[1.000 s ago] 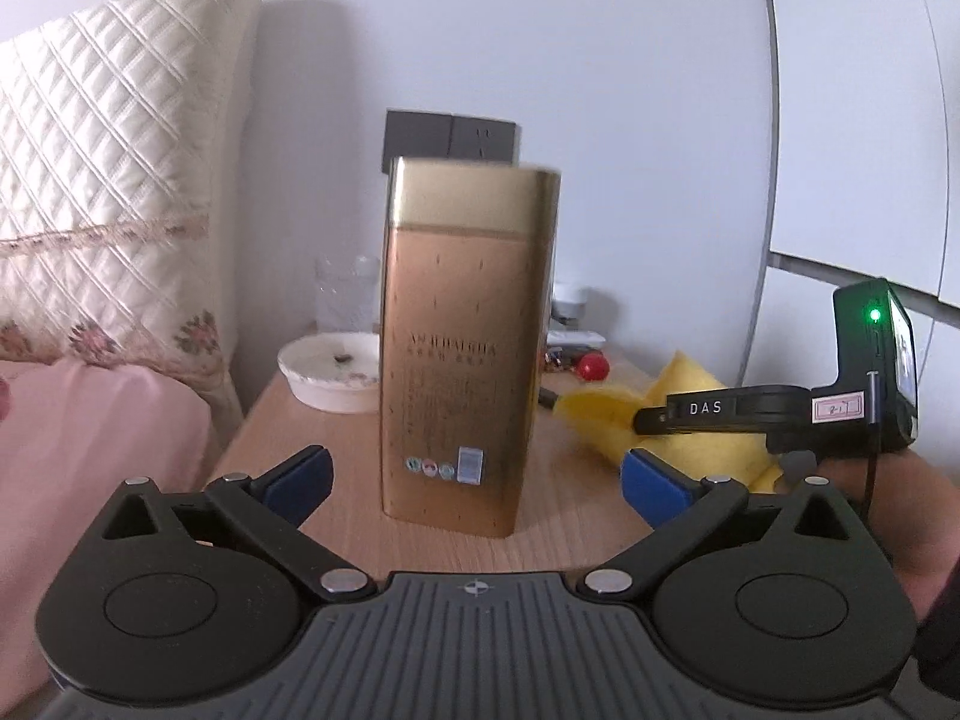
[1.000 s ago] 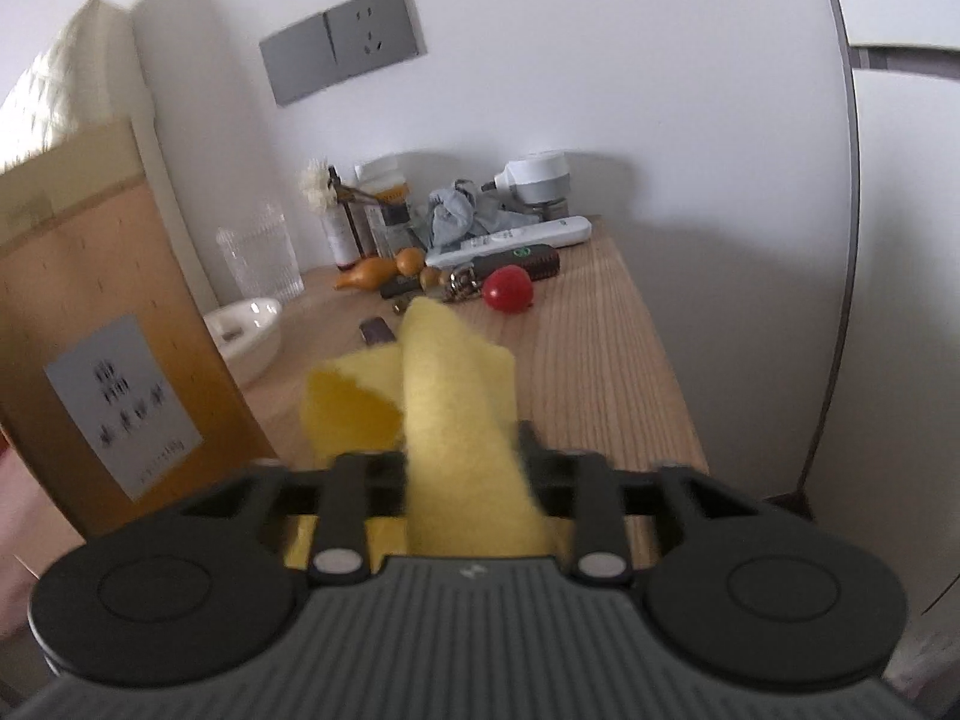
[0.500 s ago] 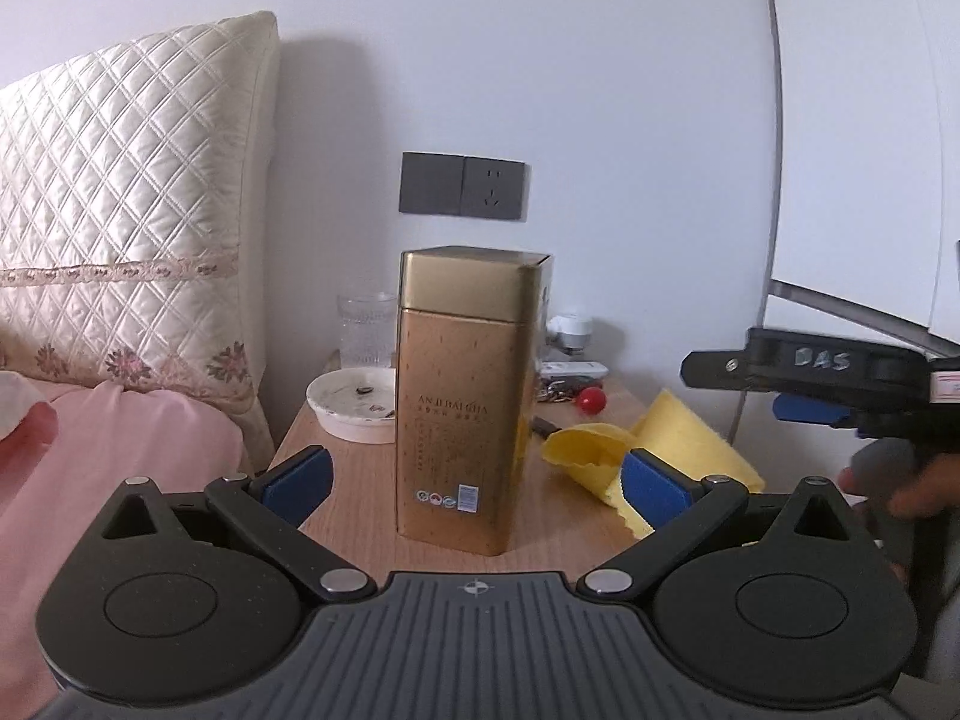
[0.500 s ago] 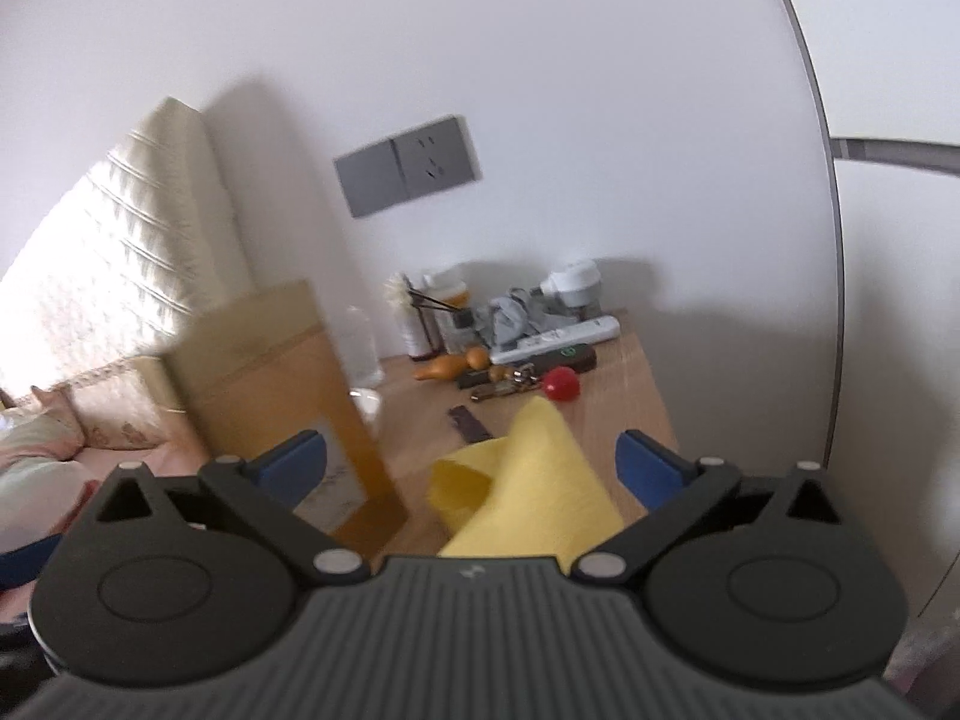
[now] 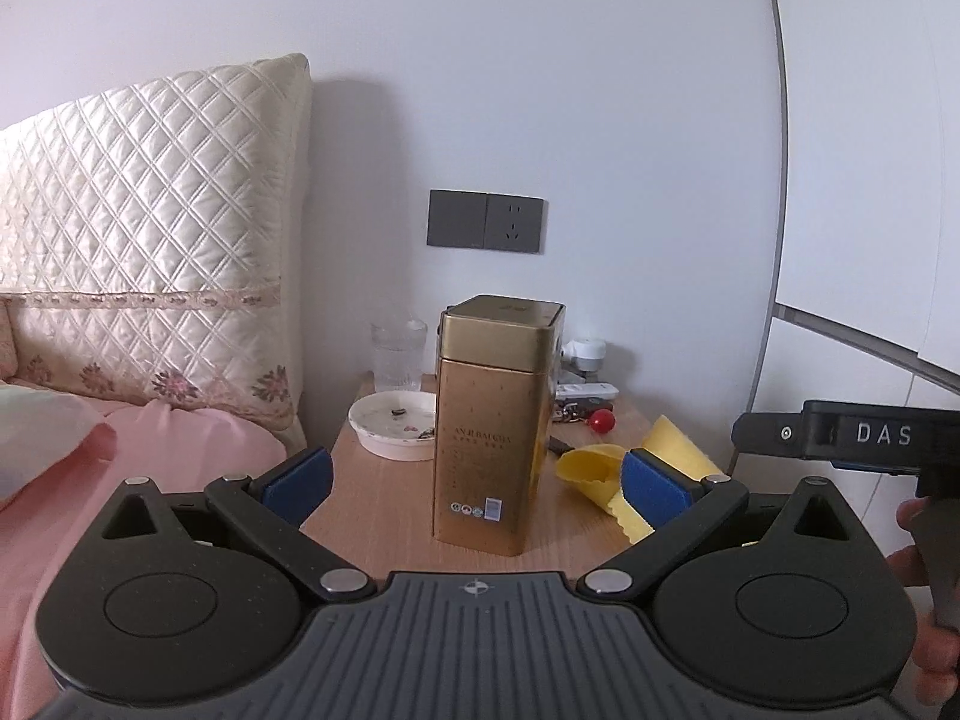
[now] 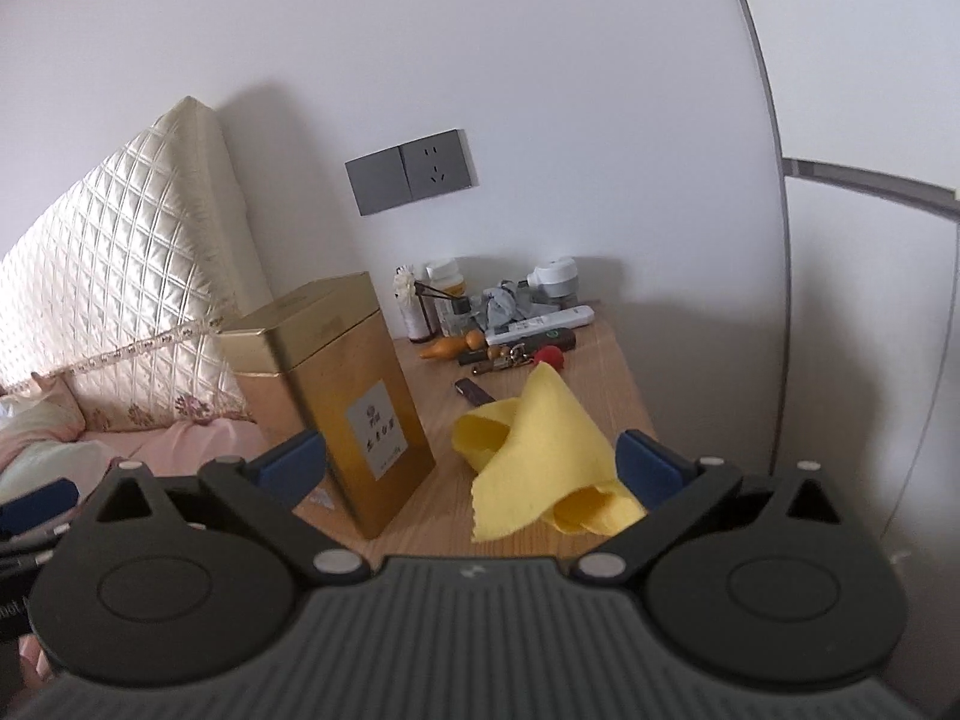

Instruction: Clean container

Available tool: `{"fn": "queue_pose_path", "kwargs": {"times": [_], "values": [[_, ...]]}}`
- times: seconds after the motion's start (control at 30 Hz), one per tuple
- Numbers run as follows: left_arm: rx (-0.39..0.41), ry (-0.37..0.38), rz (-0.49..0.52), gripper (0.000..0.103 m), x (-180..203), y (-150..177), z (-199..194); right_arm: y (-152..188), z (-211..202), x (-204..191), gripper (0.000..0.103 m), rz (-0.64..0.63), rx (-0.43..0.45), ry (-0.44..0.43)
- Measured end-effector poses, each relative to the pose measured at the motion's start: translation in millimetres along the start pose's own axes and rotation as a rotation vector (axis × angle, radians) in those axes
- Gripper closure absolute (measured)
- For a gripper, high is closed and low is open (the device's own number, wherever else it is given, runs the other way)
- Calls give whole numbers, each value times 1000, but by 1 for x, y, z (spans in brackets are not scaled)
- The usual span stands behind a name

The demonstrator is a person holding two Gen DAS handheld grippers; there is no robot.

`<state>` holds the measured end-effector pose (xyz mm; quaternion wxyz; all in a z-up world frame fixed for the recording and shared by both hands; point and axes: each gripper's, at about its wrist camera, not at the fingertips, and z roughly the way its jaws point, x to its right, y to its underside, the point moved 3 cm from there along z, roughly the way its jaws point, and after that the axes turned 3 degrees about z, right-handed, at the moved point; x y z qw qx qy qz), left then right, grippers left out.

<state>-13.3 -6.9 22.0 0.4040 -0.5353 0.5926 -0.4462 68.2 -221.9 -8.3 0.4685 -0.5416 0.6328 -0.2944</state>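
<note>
Gold container (image 5: 491, 420): stands upright, lid on, mid tabletop (image 5: 384, 516), nothing holding it; both grippers are drawn back from it, which suggests the wiping is done.
Yellow cloth (image 6: 534, 456): lies crumpled on the tabletop just right of the container, free of any grip.
Left gripper (image 5: 474, 477): fingers spread wide and empty, the container framed between them but farther off.
Right gripper (image 6: 465, 459): fingers released, fully apart, the cloth lying beyond them.
Clutter: white dish (image 5: 393, 423) and glass (image 5: 399, 357) far left; remote (image 6: 540, 324), red ball (image 6: 549, 355), small bottles at the far wall.
Obstruction: nothing blocks the container's near side; bed (image 5: 120, 480) borders the left.
</note>
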Motion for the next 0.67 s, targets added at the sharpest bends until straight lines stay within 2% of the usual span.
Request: {"fn": "queue_pose_path", "kwargs": {"times": [0.2, 0.37, 0.67], "values": [[2, -2, 9, 0, -3, -3, -15, 5, -21, -10, 0, -26, -11, 28], [-6, 0, 3, 0, -6, -4, -11, 3, -27, -11, 0, -37, -8, 71], [15, 8, 3, 0, -6, -14, -7, 3, -35, -7, 0, -49, 0, 87]]}}
